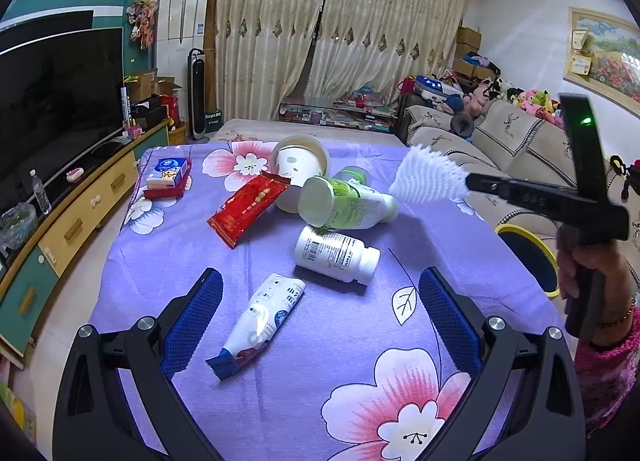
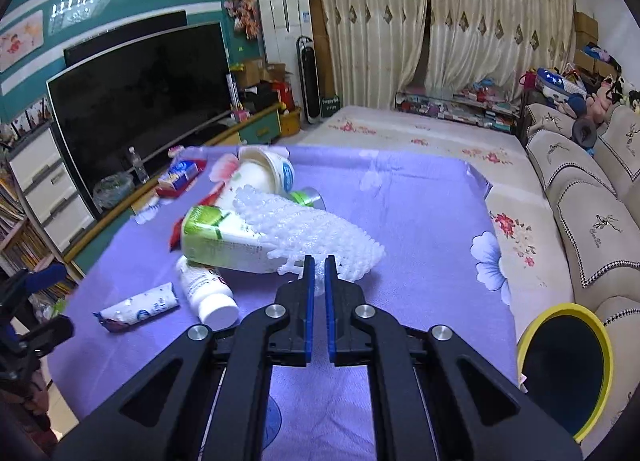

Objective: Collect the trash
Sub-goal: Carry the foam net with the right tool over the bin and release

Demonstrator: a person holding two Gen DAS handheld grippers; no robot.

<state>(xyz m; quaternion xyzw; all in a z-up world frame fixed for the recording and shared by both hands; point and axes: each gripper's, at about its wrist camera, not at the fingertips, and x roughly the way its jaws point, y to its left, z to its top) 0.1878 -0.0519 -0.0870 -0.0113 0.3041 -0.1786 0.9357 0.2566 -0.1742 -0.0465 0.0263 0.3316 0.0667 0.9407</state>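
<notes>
Right tongs [image 2: 319, 261]: you have them clamped on the white foam mesh sleeve [image 2: 320, 229], lifted above the purple floral bench [image 2: 420, 213].
Left tongs [image 1: 320, 309]: apart, holding nothing, over the white squeezed tube [image 1: 264, 321].
Yellow-rimmed dark bin [image 2: 564, 373]: beside the bench.

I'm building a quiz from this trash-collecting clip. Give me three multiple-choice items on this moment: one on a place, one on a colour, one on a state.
1. Where does the red snack wrapper lie?
A. On the purple tablecloth
B. Inside the bin
C. On the sofa

2. What colour is the rim of the bin?
A. Red
B. Yellow
C. White

3. What is the right gripper doing?
A. Standing wide open over the table
B. Clamped on the white pill bottle
C. Clamped on the white foam net

Key: 1 A, the wrapper lies flat on the tablecloth beside the toppled cup. 2 B, the right wrist view shows a yellow ring around a dark inside. 3 C, the jaws are shut with the foam net pinched at their tips; the left wrist view shows it held above the table.
</notes>
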